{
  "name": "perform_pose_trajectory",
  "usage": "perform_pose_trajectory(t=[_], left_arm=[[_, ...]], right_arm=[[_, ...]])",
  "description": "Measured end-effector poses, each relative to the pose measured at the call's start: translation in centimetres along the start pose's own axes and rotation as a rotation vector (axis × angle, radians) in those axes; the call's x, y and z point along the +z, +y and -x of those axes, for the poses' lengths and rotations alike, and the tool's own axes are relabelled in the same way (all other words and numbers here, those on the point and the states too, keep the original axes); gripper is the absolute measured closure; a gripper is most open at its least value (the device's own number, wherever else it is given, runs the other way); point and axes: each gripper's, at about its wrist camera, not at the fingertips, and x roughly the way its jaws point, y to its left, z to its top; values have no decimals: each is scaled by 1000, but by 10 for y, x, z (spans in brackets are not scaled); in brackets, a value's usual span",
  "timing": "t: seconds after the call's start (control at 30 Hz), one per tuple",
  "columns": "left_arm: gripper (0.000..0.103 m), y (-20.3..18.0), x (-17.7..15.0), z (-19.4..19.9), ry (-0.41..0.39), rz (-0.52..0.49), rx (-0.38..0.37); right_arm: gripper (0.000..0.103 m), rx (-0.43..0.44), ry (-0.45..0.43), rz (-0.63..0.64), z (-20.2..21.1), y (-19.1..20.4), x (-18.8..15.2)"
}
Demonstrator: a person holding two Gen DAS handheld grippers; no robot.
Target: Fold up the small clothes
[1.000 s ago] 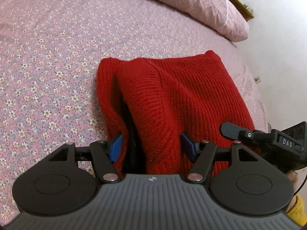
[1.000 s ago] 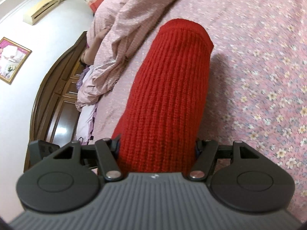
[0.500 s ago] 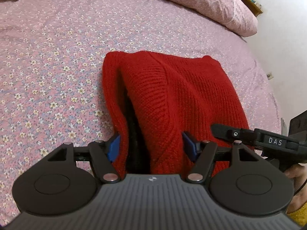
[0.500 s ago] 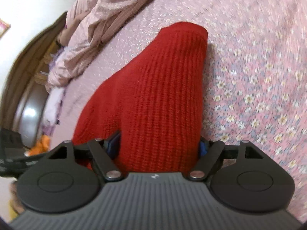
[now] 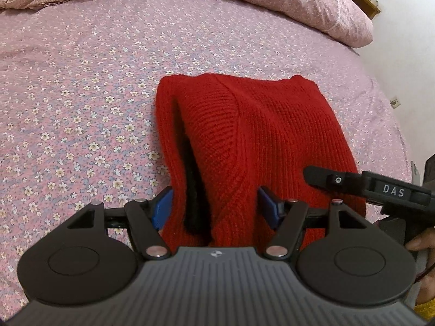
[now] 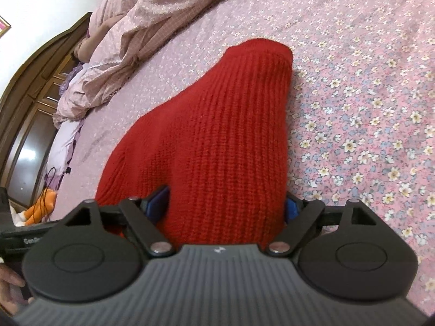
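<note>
A folded red knit sweater lies on the flowered pink bed sheet. My left gripper is shut on its near folded edge, with a blue pad pressing each side and a dark gap between the layers. One black finger of the other gripper reaches in from the right. In the right wrist view, the sweater runs away from my right gripper. Its jaws are opening; the thick fold still sits between them, with the pads just at its sides.
A rumpled pink duvet and a pillow lie at the head of the bed. A dark wooden headboard and an orange item are at the left. The sheet stretches right; a white wall bounds the far side.
The right gripper's jaws have widened and it has rolled, and the sweater's far end has settled on the sheet. The left gripper has drawn back a little with its grip unchanged.
</note>
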Motion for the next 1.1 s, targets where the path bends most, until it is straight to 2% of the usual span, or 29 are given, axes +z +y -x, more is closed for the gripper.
perform_pose_trajectory(t=[0.27, 0.67, 0.73, 0.87, 0.97, 1.1], left_arm=[[32, -12, -6, 12, -6, -27, 45], [20, -32, -38, 37, -43, -69, 111], [15, -33, -46, 38, -38, -69, 121], [14, -34, -66, 33, -23, -98, 143], [14, -34, -80, 28, -22, -91, 145], [14, -37, -92, 16, -3, -113, 194]], right_arm=[[18, -84, -36, 64, 28, 15, -5], [20, -122, -89, 98, 67, 26, -39], [20, -131, -91, 105, 71, 26, -48], [21, -125, -56, 125, 72, 20, -62], [21, -160, -32, 123, 69, 15, -73], [21, -182, -5, 171, 65, 13, -87]])
